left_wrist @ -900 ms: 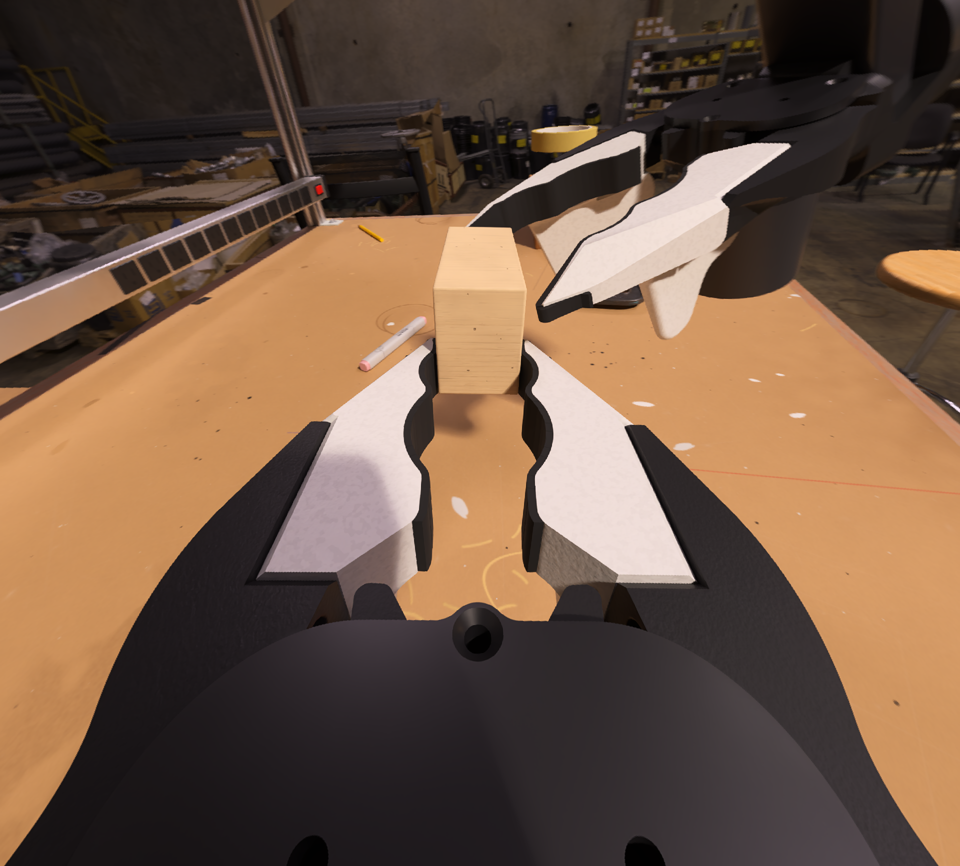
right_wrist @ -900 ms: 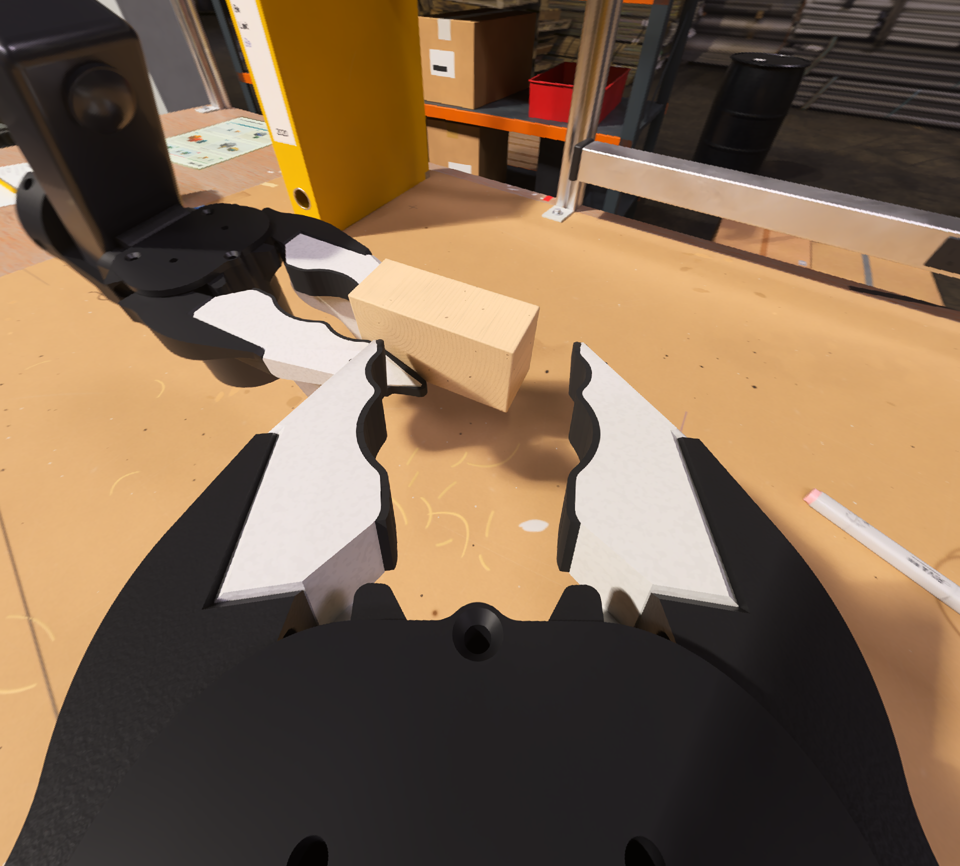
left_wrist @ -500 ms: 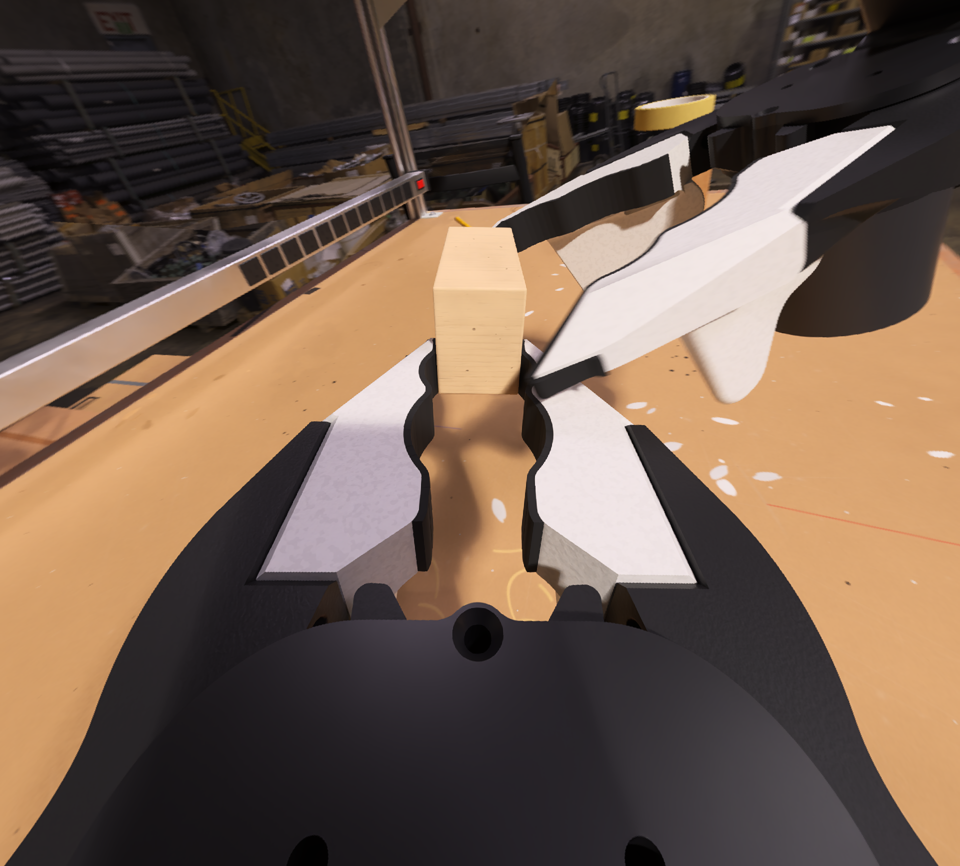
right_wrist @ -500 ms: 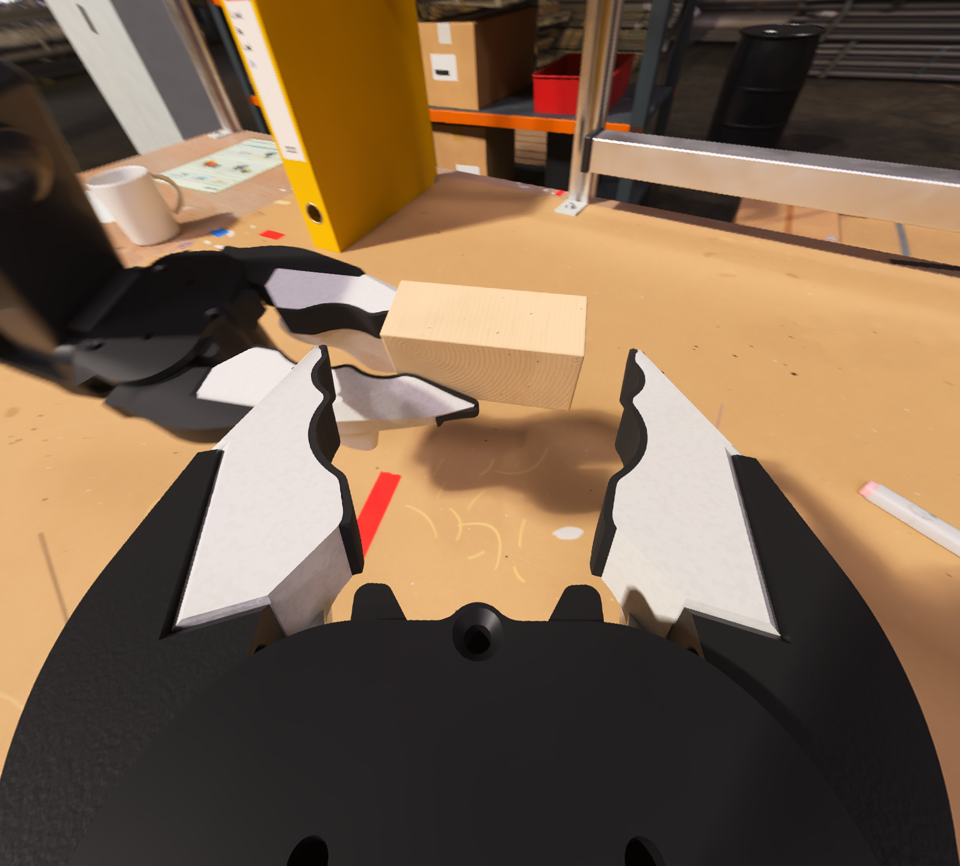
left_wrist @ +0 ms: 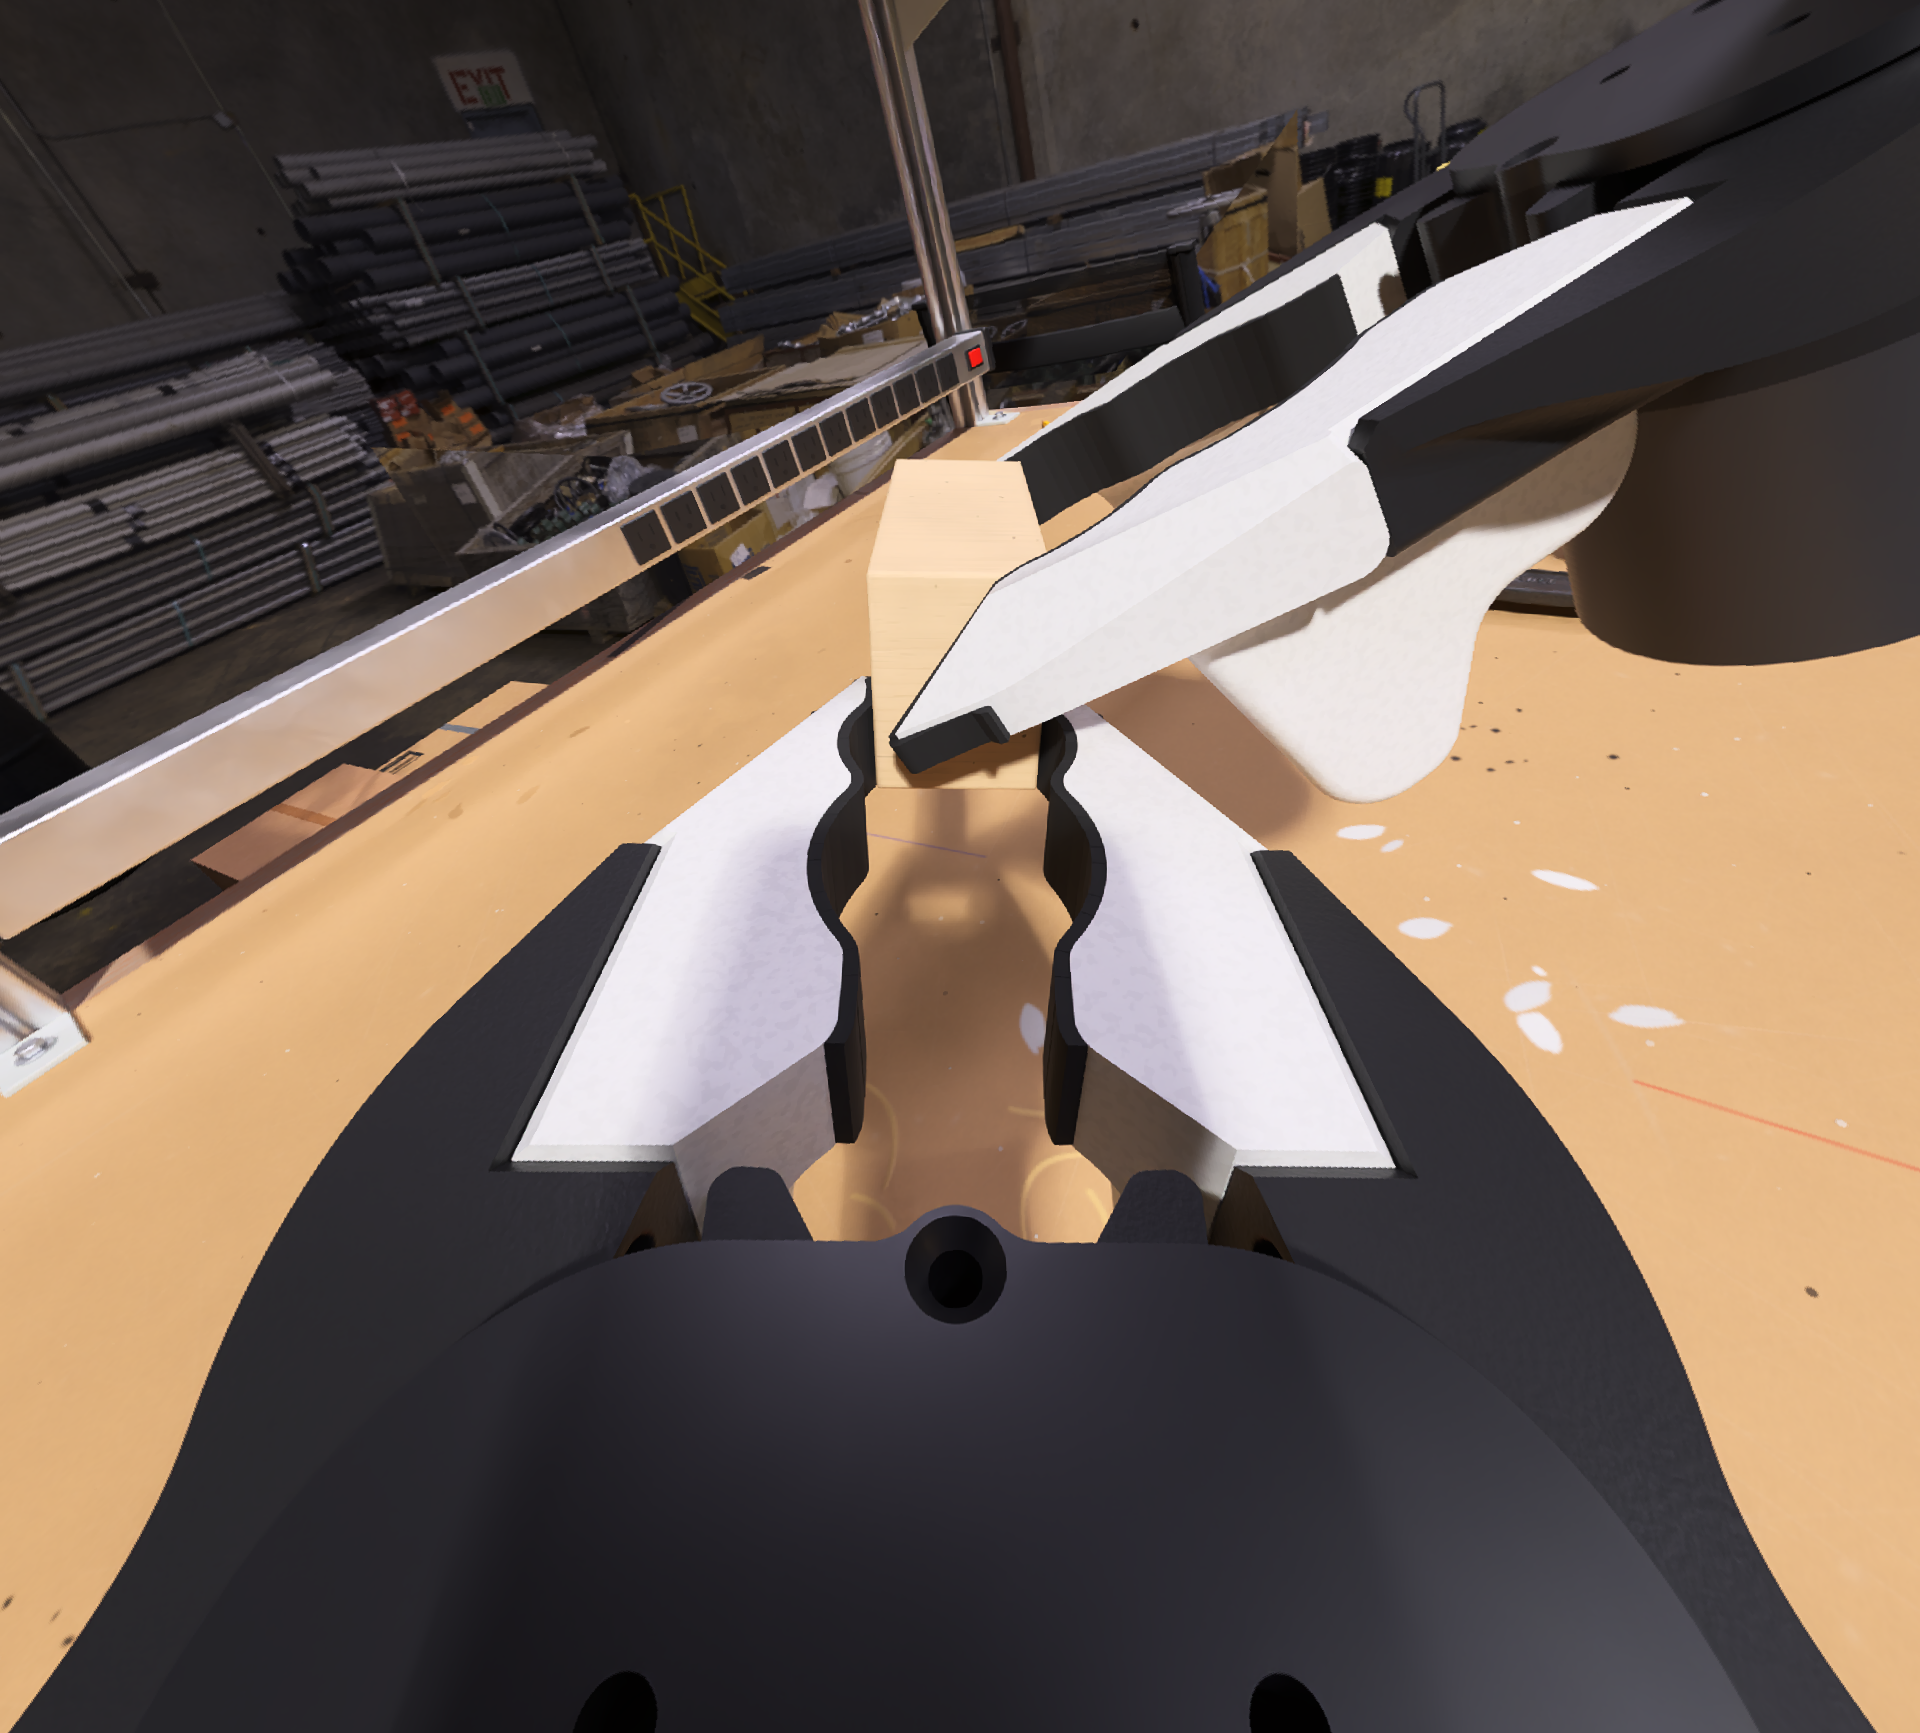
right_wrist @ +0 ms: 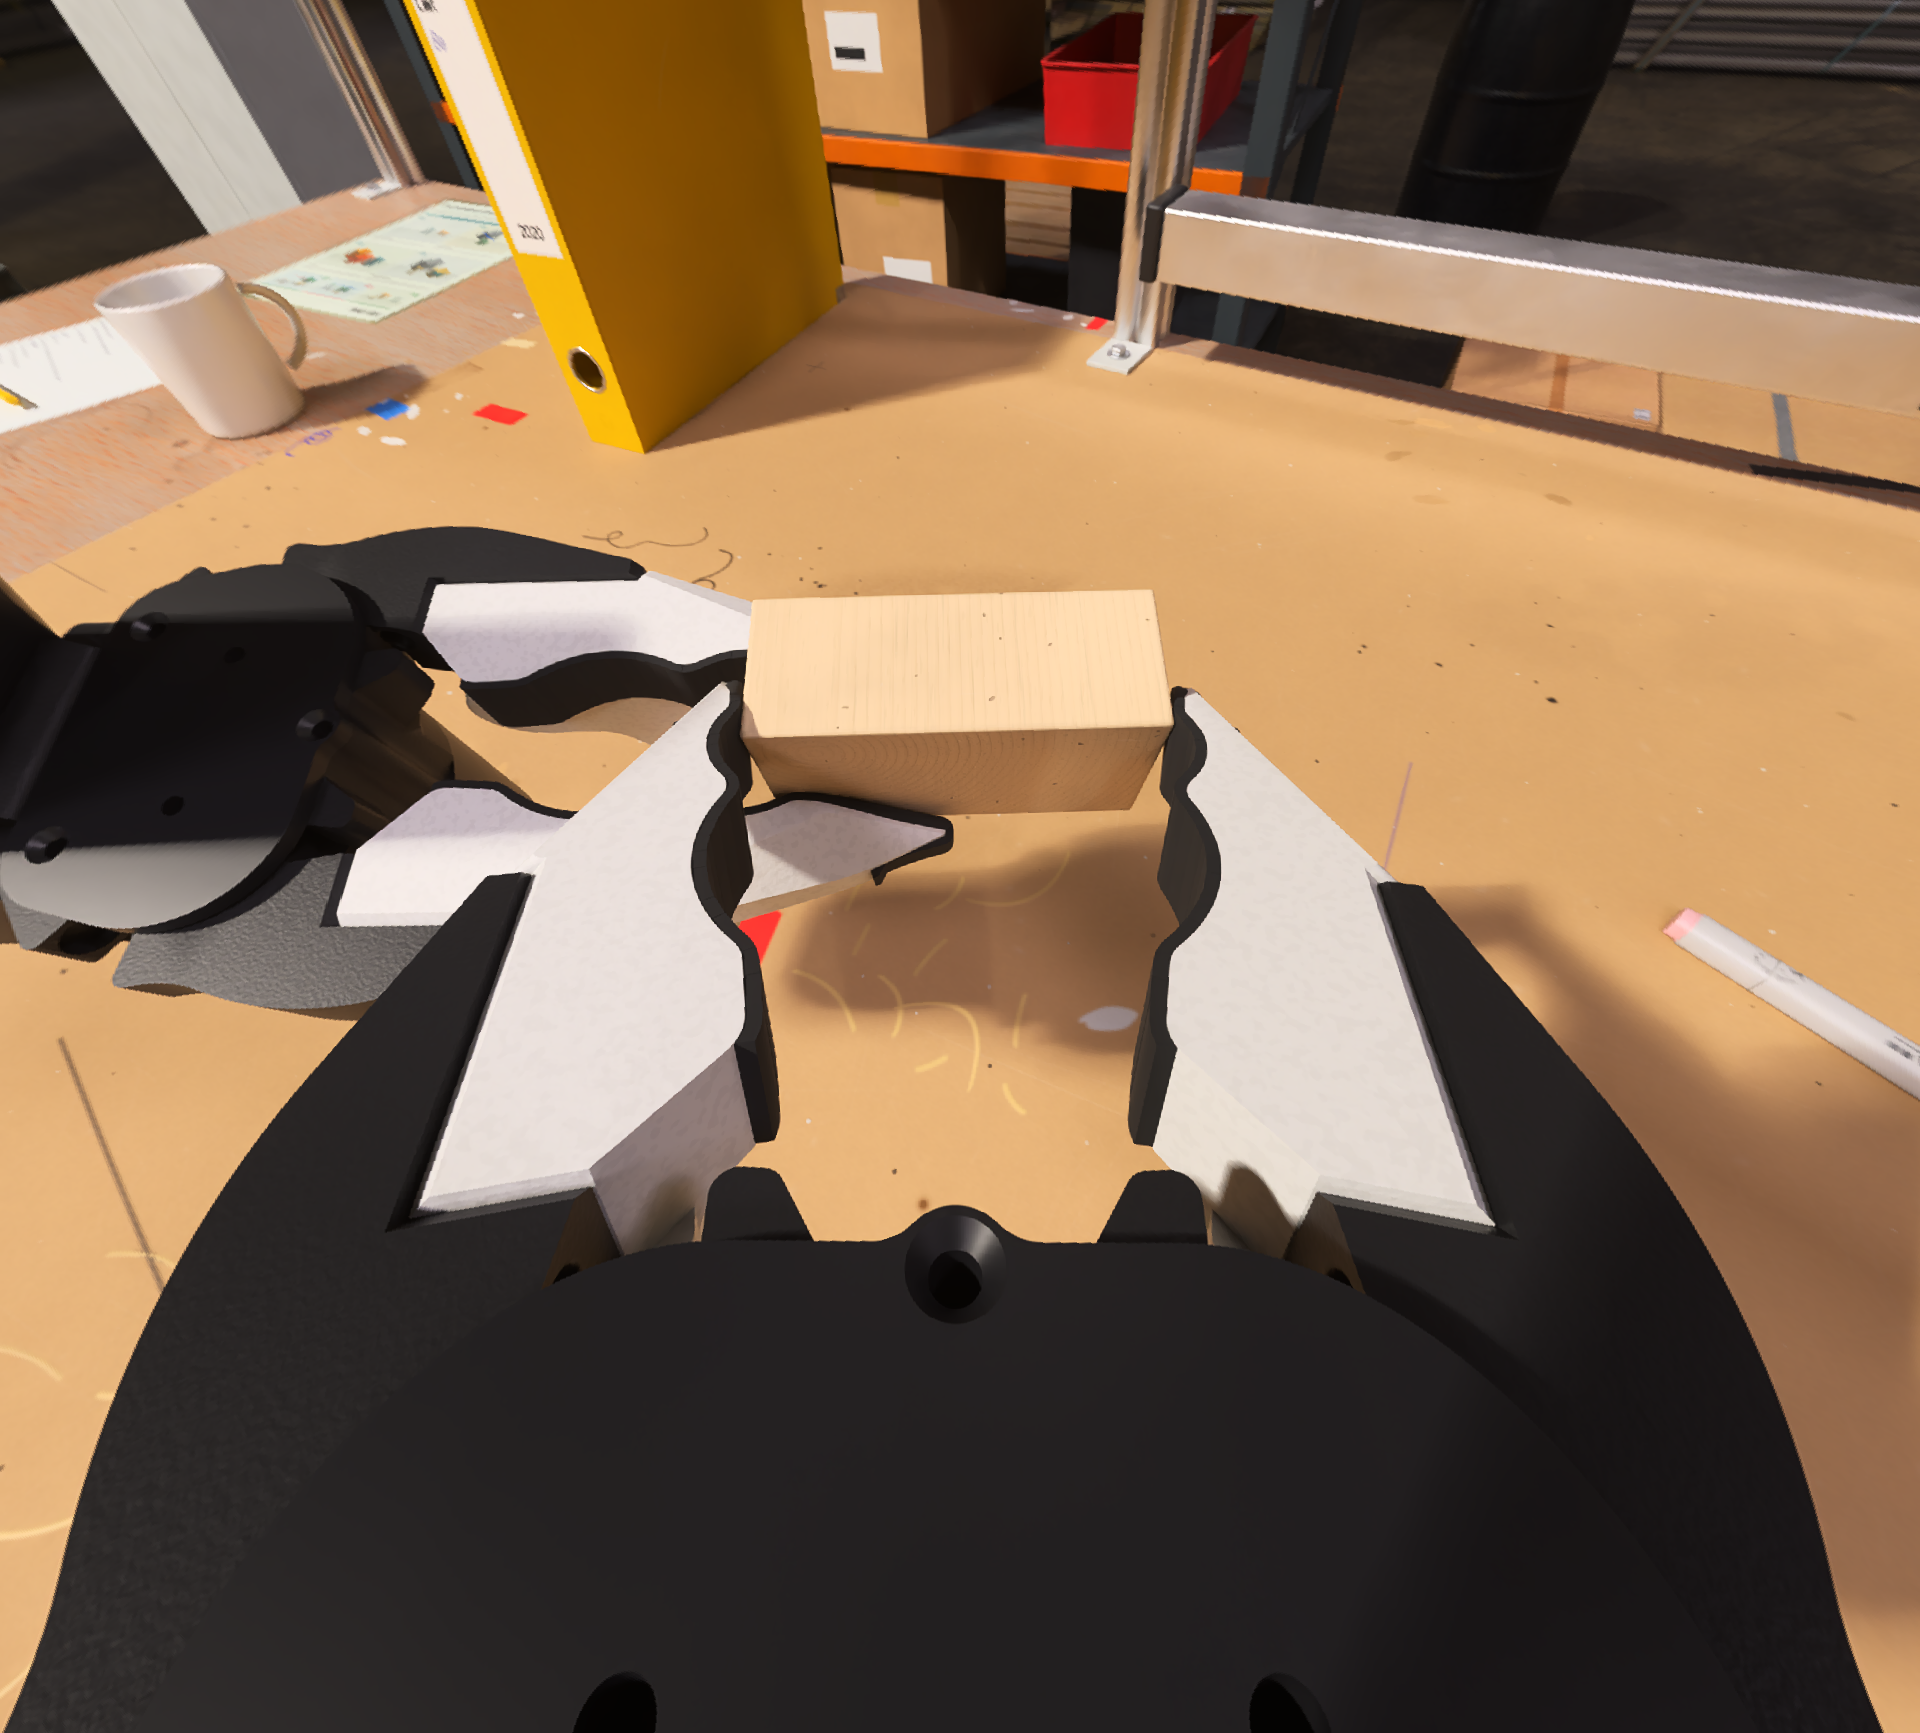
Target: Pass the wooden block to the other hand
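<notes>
The wooden block (right_wrist: 956, 696), a pale rectangular bar, hangs a little above the brown table (right_wrist: 1455, 644). My left gripper (left_wrist: 956, 717) is shut on the block's (left_wrist: 935, 561) near end. In the right wrist view its fingers (right_wrist: 561, 634) come in from the left, one above and one below that end. My right gripper (right_wrist: 954, 722) holds the block lengthwise, one fingertip touching each short end. In the left wrist view its near finger (left_wrist: 1195, 582) crosses in front of the block from the right, its tip between my left fingers.
A yellow binder (right_wrist: 644, 125) stands at the back with a white mug (right_wrist: 208, 353) to its left. A white marker (right_wrist: 1808, 997) lies on the table at the right. A metal rail (right_wrist: 1538, 281) runs along the table's far edge; it also shows in the left wrist view (left_wrist: 416, 644).
My right gripper has moved in square to the block and narrowed its fingers until the tips meet both ends. My left gripper has kept its hold and swung with the block.
</notes>
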